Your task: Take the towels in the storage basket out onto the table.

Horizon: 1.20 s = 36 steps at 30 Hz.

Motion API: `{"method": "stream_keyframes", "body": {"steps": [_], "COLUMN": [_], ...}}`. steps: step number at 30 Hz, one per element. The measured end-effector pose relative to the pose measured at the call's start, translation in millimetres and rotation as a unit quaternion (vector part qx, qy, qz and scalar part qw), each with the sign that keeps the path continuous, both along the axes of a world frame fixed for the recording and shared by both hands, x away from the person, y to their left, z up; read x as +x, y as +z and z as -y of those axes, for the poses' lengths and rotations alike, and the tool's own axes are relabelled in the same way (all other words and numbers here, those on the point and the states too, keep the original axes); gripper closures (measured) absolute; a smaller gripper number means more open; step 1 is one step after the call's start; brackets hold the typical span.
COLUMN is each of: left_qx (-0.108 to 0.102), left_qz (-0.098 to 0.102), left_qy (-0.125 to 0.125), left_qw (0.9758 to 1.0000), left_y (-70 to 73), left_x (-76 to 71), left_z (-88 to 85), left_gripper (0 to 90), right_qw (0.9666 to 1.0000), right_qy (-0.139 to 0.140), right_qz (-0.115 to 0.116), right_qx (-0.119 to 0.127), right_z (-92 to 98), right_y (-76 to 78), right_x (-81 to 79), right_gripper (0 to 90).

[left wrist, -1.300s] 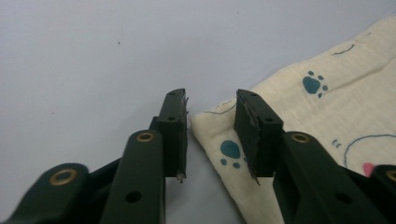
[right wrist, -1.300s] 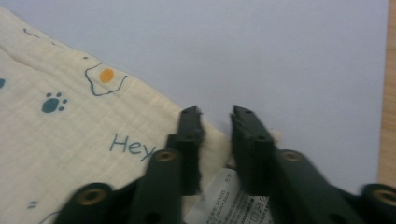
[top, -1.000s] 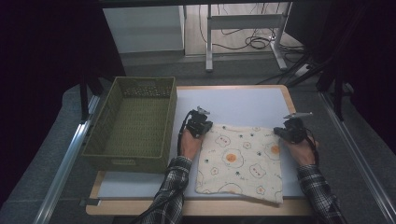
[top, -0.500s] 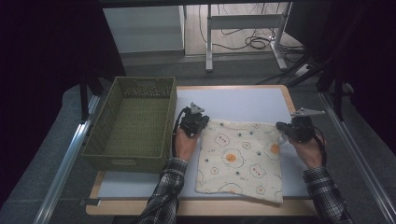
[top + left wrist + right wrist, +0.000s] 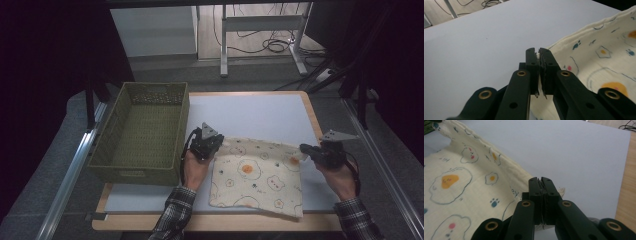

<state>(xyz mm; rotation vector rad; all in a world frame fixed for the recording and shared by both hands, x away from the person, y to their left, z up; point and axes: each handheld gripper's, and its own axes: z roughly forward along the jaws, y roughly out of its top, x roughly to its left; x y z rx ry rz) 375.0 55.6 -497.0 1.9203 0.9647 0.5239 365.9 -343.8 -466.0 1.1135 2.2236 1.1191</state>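
A cream cloth (image 5: 257, 177) printed with fried eggs and paw marks lies on the pale blue mat (image 5: 255, 117). Its far edge is lifted off the mat between both hands. My left gripper (image 5: 216, 143) is shut on the cloth's far left corner, a sliver of cloth (image 5: 538, 53) caught between the jaws of the left gripper (image 5: 538, 50). My right gripper (image 5: 303, 149) is shut on the far right corner, where the cloth's edge (image 5: 560, 190) pokes out beside the right gripper (image 5: 541, 180). The rest of the cloth (image 5: 454, 195) spreads left of the right gripper.
A green woven basket (image 5: 145, 130) stands on the left part of the table, close to my left hand. The table's wooden rim (image 5: 312, 117) runs along the right. Cables and metal table legs (image 5: 260, 30) lie on the floor beyond.
Both hands have risen and drawn back toward the near edge, taking the cloth's far corners along. The far edge has come off the mat and the cloth has shifted nearer.
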Motion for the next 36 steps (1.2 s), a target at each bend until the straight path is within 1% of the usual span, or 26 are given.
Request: {"method": "stream_keyframes", "body": {"steps": [1,2,3,4,5,8,10,11,12,13,14,15,18,19,20,21,22,23,26,27,28,30,31,32,34,36], "left_qx": [-0.003,-0.007,-0.007,-0.009,-0.012,-0.009,-0.010,-0.010,-0.019,-0.021,-0.021,-0.026,-0.027,-0.027,-0.028,-0.028,-0.030,-0.029,-0.032,-0.032,-0.028,-0.029,-0.029,-0.029,-0.034,-0.028], "left_qz": [0.000,0.001,0.001,0.001,-0.003,-0.002,-0.002,-0.002,-0.005,-0.006,-0.006,-0.006,-0.003,-0.003,-0.001,-0.001,0.002,0.005,0.006,0.006,0.006,0.006,0.005,0.005,0.002,0.002], "left_qy": [-0.003,-0.006,-0.006,-0.009,-0.014,-0.020,-0.019,-0.019,-0.019,-0.019,-0.019,-0.023,-0.028,-0.028,-0.030,-0.030,-0.032,-0.033,-0.037,-0.037,-0.040,-0.041,-0.045,-0.045,-0.050,-0.052], "left_qw": [1.0000,1.0000,1.0000,0.9999,0.9998,0.9998,0.9998,0.9998,0.9996,0.9996,0.9996,0.9994,0.9992,0.9992,0.9991,0.9991,0.9991,0.9990,0.9988,0.9988,0.9988,0.9987,0.9986,0.9986,0.9982,0.9982], "left_y": [-0.8,-2.4,-2.4,-3.9,-6.7,-11.0,-13.2,-13.2,-14.9,-15.3,-15.3,-15.9,-16.0,-16.0,-16.3,-16.3,-16.4,-16.5,-16.8,-16.8,-17.8,-18.4,-20.2,-20.2,-23.3,-24.9], "left_x": [-4.9,-11.4,-11.4,-16.1,-22.2,-32.7,-39.0,-39.0,-46.4,-49.0,-49.0,-56.8,-68.9,-68.9,-76.7,-76.7,-80.6,-88.5,-99.1,-99.1,-106.3,-108.6,-114.0,-114.0,-123.5,-129.5], "left_z": [-0.8,-2.2,-2.2,-2.8,-3.0,-3.3,-5.2,-5.2,-9.3,-10.6,-10.6,-13.3,-15.8,-15.8,-17.3,-17.3,-18.0,-19.3,-22.1,-22.1,-23.3,-23.6,-24.6,-24.6,-25.4,-24.8], "left_gripper": [86.1,86.1,86.1,86.1,86.1,86.1,86.1,86.1,86.1,86.1,86.1,86.1,86.0,86.0,85.9,85.9,85.9,85.9,85.9,85.8,85.9,85.8,85.8,85.8,85.7,85.7], "right_qw": [1.0000,1.0000,1.0000,1.0000,0.9999,0.9998,0.9997,0.9997,0.9995,0.9994,0.9994,0.9992,0.9989,0.9989,0.9986,0.9986,0.9986,0.9983,0.9980,0.9979,0.9978,0.9977,0.9977,0.9977,0.9975,0.9972], "right_qy": [0.002,0.006,0.007,0.007,0.012,0.018,0.024,0.024,0.030,0.032,0.032,0.038,0.044,0.044,0.051,0.051,0.051,0.055,0.060,0.062,0.062,0.063,0.064,0.064,0.066,0.069], "right_qz": [0.000,-0.002,-0.002,-0.002,-0.003,-0.003,-0.004,-0.004,-0.006,-0.007,-0.007,-0.010,-0.012,-0.012,-0.013,-0.013,-0.013,-0.014,-0.016,-0.017,-0.018,-0.020,-0.021,-0.021,-0.025,-0.027], "right_qx": [0.000,0.001,0.001,0.001,0.004,0.003,0.003,0.003,0.003,0.003,0.003,0.004,0.004,0.004,0.003,0.004,0.004,0.010,0.012,0.011,0.010,0.010,0.011,0.011,0.011,0.009], "right_z": [0.9,2.5,3.0,3.0,4.2,4.8,4.4,4.4,3.9,3.3,3.3,2.5,1.1,1.1,0.1,-0.3,-0.3,-0.6,-1.8,-2.1,-2.1,-1.5,-0.4,-0.4,0.2,-0.3], "right_y": [-0.8,-2.9,-3.5,-3.5,-4.7,-6.0,-7.7,-7.7,-9.1,-9.8,-9.8,-11.3,-13.5,-13.5,-15.5,-16.1,-16.1,-17.3,-19.3,-20.2,-20.9,-21.3,-21.5,-21.5,-21.8,-23.3], "right_x": [-3.7,-12.6,-15.7,-15.7,-25.4,-37.4,-46.5,-46.5,-54.5,-58.5,-58.5,-66.0,-76.7,-76.7,-85.5,-88.3,-88.3,-96.4,-105.7,-108.8,-112.6,-115.3,-120.2,-120.2,-125.9,-128.5], "right_gripper": [87.9,87.9,87.9,87.9,87.9,87.9,87.9,87.9,87.9,87.9,87.9,87.9,87.9,87.9,87.9,87.9,87.9,87.9,87.9,87.8,87.8,87.8,87.9,87.9,87.8,87.8]}}
